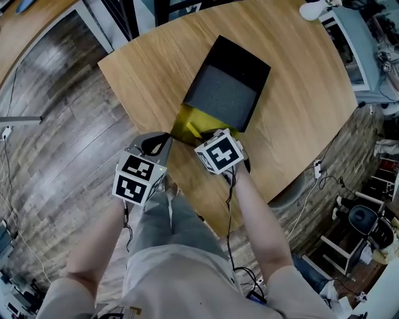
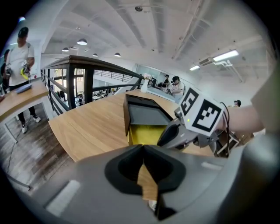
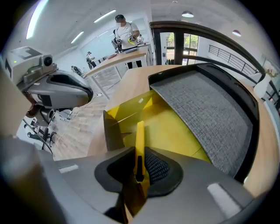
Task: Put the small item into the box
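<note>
The box lies open on the wooden table (image 1: 299,112). Its black lid with grey foam lining (image 1: 224,93) is folded back, and the yellow inner box (image 1: 189,124) faces me. My right gripper (image 1: 211,134) is at the yellow box's near edge, shut on an upright yellow flap (image 3: 139,135). The yellow interior (image 3: 168,131) looks bare. My left gripper (image 1: 157,144) hovers just left of the box at the table's edge, shut with nothing between its jaws (image 2: 143,148). From the left gripper view I see the right gripper (image 2: 175,133) against the yellow box (image 2: 144,133). I see no small item anywhere.
The round table's near edge runs just under both grippers, with dark wood floor (image 1: 56,124) beyond it. A white lamp (image 1: 315,9) stands at the table's far right. A black railing (image 2: 87,70) and people at desks are far behind.
</note>
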`<state>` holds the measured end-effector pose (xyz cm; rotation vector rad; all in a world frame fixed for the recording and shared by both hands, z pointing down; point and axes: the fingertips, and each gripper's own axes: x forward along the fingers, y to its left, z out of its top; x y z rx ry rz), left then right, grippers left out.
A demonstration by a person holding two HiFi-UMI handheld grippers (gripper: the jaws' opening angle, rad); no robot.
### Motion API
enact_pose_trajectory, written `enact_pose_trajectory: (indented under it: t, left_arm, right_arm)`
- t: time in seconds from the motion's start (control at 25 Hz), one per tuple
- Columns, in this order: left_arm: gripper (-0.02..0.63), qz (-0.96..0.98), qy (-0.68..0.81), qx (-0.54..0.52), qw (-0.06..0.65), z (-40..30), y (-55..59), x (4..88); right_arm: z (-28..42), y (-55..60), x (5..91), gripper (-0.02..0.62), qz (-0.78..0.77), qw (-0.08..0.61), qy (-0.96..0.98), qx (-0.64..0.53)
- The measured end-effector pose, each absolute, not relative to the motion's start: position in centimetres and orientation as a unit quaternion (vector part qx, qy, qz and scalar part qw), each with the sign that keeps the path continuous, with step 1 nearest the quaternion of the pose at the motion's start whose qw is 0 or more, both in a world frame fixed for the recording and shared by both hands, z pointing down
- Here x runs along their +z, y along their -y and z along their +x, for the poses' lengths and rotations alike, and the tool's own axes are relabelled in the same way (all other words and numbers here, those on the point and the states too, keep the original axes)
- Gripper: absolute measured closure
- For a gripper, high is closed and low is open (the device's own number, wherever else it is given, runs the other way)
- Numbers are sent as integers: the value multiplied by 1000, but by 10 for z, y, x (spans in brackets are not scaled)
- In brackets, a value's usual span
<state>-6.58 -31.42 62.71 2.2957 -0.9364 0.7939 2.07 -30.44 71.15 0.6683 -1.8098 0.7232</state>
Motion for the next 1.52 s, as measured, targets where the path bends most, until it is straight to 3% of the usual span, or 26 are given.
enact_pose_trajectory:
  t: [0.44,0.72,1.52]
  left_arm:
    - [603,859,342,277,263,-61,305,602]
    - [603,868,358,251,236,-57,302,555]
    - [603,901,392,174,61,-49,253,360]
  right_arm:
    - [31,300,684,506,317,483,759,300]
    - [44,298,619,548,370,423,779,278]
    - [54,260,373,594,478,208,843,133]
